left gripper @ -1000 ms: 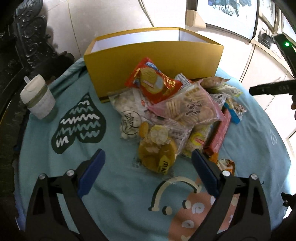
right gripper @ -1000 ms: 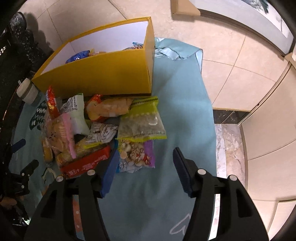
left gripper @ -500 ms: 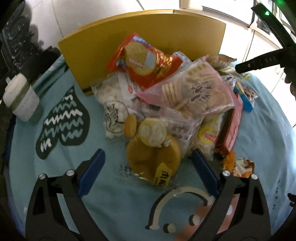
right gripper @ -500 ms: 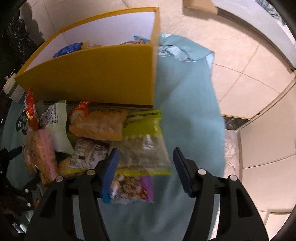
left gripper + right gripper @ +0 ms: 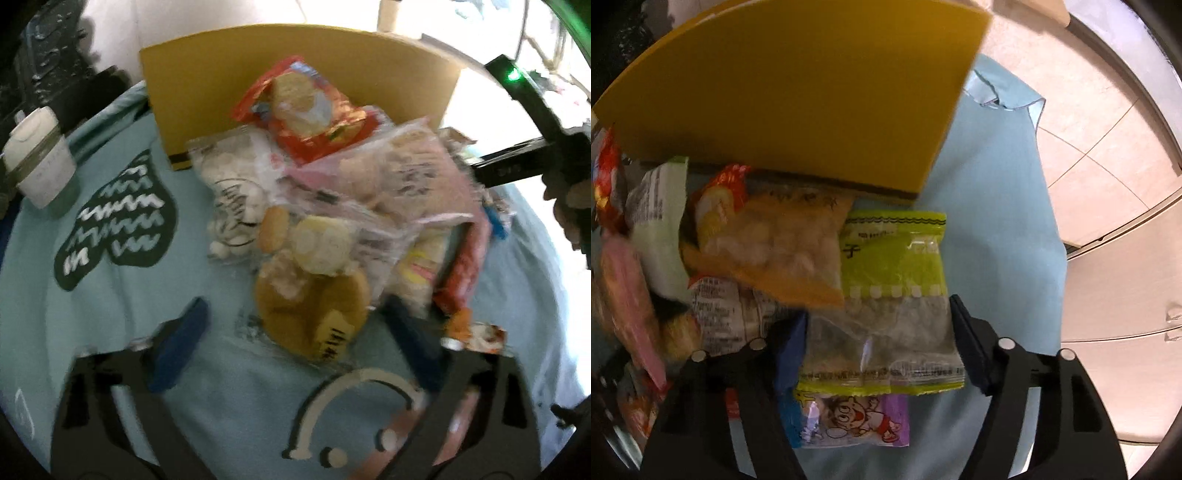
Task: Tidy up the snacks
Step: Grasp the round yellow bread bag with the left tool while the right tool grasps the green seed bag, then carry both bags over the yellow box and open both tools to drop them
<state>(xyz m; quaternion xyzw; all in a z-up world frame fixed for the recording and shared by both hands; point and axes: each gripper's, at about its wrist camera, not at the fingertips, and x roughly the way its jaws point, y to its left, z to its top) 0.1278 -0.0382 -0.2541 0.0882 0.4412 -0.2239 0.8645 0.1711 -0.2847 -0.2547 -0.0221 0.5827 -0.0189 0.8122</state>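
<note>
Yellow cardboard, the near wall of the open box (image 5: 295, 85), fills much more of both views than a second ago, and its white inside no longer shows: both grippers have come down toward the heap of snack packets lying against it on the light-blue printed cloth (image 5: 110, 302).

In the left wrist view the left gripper (image 5: 295, 325) now straddles the clear bag of round golden-yellow cakes (image 5: 314, 295), which earlier lay ahead of its tips. Its blue-padded jaws are closing, but the blurred frame shows cloth between the left pad and the bag, so nothing is clamped. Behind that bag lie a clear bag of white sweets (image 5: 229, 184), a red foil biscuit packet (image 5: 310, 114) and a pink-edged bag of round crackers (image 5: 399, 173). A white lidded cup with a green band (image 5: 40, 162) stands well apart at the left.

In the right wrist view the right gripper (image 5: 879, 325) has shifted from the purple cartoon-printed sachet (image 5: 853, 421) onto the lime-green and clear packet of seeds (image 5: 894, 295). Its jaws are opening and stand to either side of the packet's lower half, the right pad just beside its edge; whether either pad touches it I cannot tell. An orange bag of puffed snacks (image 5: 775, 240) overlaps the packet's left edge.
</note>
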